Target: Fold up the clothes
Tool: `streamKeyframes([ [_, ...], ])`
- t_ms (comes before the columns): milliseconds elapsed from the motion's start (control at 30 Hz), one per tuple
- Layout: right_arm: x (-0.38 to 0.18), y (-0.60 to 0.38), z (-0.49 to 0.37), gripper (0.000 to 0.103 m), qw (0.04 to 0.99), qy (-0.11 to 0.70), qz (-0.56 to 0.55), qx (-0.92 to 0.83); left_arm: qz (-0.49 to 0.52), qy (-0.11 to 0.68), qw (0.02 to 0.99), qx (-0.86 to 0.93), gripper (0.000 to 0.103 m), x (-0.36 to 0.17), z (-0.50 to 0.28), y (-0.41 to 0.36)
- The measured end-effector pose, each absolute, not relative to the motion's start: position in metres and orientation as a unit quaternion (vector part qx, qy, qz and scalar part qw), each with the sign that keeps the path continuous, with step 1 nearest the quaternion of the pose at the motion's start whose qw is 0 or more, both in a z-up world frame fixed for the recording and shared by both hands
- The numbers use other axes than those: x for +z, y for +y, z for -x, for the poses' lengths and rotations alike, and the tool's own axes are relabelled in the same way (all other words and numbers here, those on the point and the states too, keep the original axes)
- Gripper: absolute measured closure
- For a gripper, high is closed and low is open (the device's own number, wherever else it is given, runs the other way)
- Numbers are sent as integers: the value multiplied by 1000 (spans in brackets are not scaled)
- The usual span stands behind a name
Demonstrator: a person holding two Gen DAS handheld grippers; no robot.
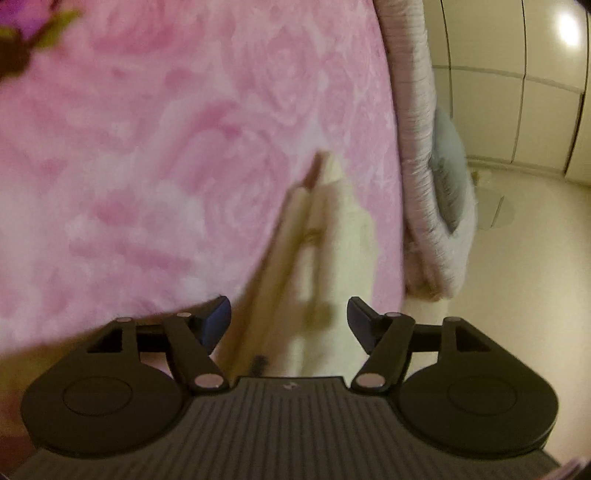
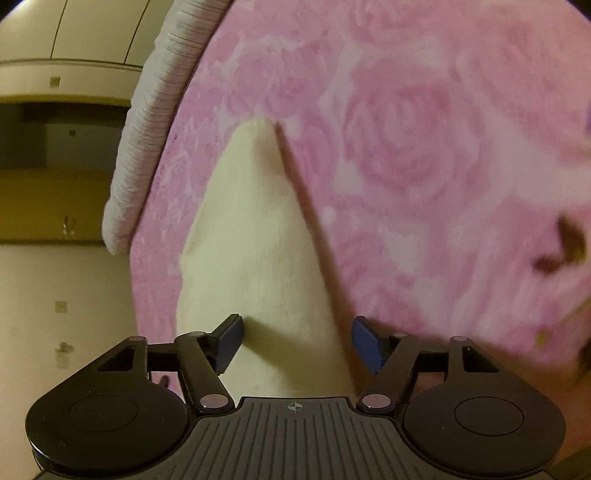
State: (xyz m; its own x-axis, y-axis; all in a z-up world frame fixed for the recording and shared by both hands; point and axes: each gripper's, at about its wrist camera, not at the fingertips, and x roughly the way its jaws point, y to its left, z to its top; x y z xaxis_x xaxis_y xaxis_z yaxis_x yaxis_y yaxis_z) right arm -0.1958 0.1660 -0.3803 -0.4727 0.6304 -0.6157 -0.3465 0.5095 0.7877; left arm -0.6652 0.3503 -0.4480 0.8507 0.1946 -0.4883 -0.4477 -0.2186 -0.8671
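Observation:
A cream fleece garment [image 1: 332,236] lies on a pink rose-patterned blanket [image 1: 147,166], seen as a narrow, layered strip running away from the camera. My left gripper [image 1: 288,325] is open, its blue-padded fingers [image 1: 218,321] straddling the near end of the garment. In the right wrist view the same cream garment [image 2: 255,240] spreads as a broad wedge tapering to a far tip. My right gripper [image 2: 297,345] is open too, with the cloth lying between its fingers [image 2: 231,341]. Nothing is pinched in either one. Both views are motion-blurred.
The blanket [image 2: 424,166] covers a bed whose ribbed pale edge [image 1: 421,147] curves along the right, with a grey-blue cushion [image 1: 447,166] beside it. Beyond lie a cream floor [image 1: 517,277] and cabinet doors. A dark purple-and-green item [image 1: 22,33] sits at the far left corner.

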Motion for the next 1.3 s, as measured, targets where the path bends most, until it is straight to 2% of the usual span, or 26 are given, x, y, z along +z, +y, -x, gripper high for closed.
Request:
streamKeyframes([
  [267,-387,180,200,27,503,705,-102,490,668,173,685,236,37,-430,619,366],
  [400,-392,194,205,27,488,705,-95,505,656,187,692,235,36,-432,602,373],
  [467,-398,201,207,27,476,710,-98,509,663,184,687,232,40,-434,602,378],
  [500,-400,206,208,27,471,712,-96,512,664,184,687,231,45,-434,601,378],
  [533,-401,210,210,29,467,712,-87,518,666,184,686,229,50,-434,601,378],
  [567,-401,216,211,39,465,711,-76,522,668,184,684,229,52,-433,598,377],
  [667,-399,227,212,56,464,710,-49,528,663,192,685,232,60,-424,594,378],
  [733,-393,230,212,60,463,710,-40,530,656,190,692,234,68,-412,595,373],
  [1067,-314,267,225,63,425,702,-60,568,638,138,706,272,71,-313,613,374],
  [1300,-251,310,260,63,388,678,-58,622,616,83,720,309,71,-243,686,375],
])
